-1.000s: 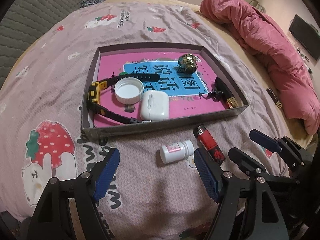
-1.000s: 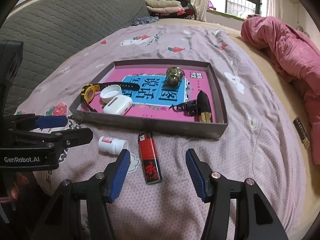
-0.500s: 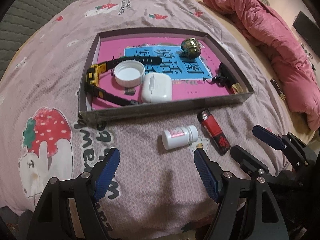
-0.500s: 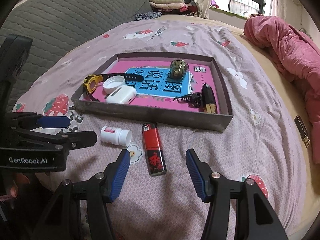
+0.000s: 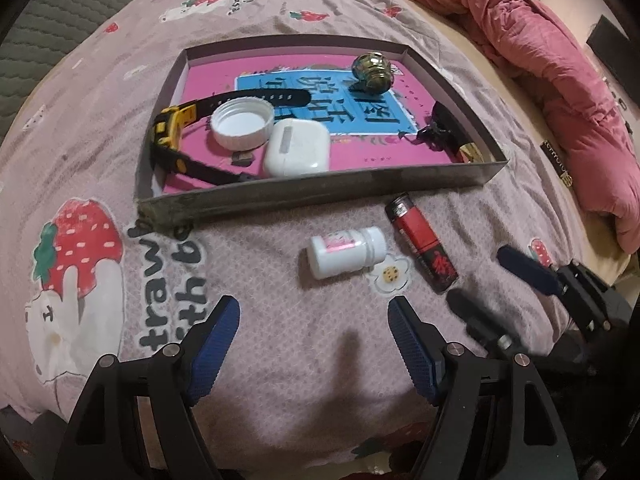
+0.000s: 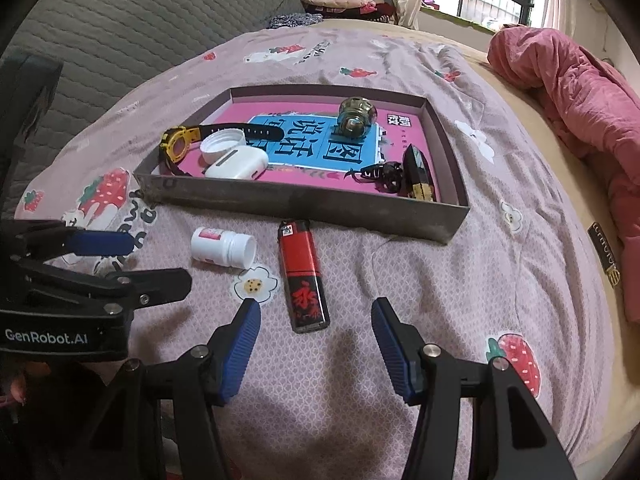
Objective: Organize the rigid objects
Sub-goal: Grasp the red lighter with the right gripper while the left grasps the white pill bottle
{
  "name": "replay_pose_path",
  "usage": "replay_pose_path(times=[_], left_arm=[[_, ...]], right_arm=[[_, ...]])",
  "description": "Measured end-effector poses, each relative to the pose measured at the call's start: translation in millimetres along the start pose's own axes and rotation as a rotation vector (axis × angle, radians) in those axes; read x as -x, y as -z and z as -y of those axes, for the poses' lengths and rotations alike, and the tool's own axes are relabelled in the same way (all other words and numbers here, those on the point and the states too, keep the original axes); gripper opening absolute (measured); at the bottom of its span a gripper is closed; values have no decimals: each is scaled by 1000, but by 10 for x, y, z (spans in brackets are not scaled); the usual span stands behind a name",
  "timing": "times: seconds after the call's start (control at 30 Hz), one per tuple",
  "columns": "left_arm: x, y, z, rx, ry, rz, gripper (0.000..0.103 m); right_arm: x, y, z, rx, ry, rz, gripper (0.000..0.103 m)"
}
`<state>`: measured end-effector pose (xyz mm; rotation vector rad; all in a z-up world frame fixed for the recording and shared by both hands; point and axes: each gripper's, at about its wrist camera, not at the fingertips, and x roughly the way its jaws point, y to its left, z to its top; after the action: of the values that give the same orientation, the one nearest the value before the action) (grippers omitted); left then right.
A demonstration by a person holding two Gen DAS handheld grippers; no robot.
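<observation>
Both grippers hovered over the bedsheet (image 6: 460,288), nearer than the box (image 6: 304,204): right gripper (image 6: 316,344) spread, empty, lined up on the red lighter (image 6: 303,276); left gripper (image 5: 314,344) spread, empty, facing the white bottle (image 5: 346,251). Both items lay just outside the box's near wall, likely next to go in. Inside: earbud case (image 5: 297,153), white cap (image 5: 242,123), yellow watch (image 5: 172,140), brass knob (image 5: 372,70), on a pink book with Chinese title. Left gripper body read "GenRobot.AI"; sheet print partly read "trawb".
</observation>
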<state>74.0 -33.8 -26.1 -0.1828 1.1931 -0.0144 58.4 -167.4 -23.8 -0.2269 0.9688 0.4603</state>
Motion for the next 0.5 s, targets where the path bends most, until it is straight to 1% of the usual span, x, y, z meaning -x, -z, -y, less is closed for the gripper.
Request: replay_pose_path(times=[0.13,0.33,0.5], left_arm=[[-61,-85,72,11,-2,2,78],[-244,-231,154,23,-26,-16,78],[-405,-264,216,16,-45,-36,78]], right_arm=[[-30,16,-15,5,-5,-5,57],[-79,22,-9,1,-2,-12,57],[-126,31,20,-8,3,-19,57]])
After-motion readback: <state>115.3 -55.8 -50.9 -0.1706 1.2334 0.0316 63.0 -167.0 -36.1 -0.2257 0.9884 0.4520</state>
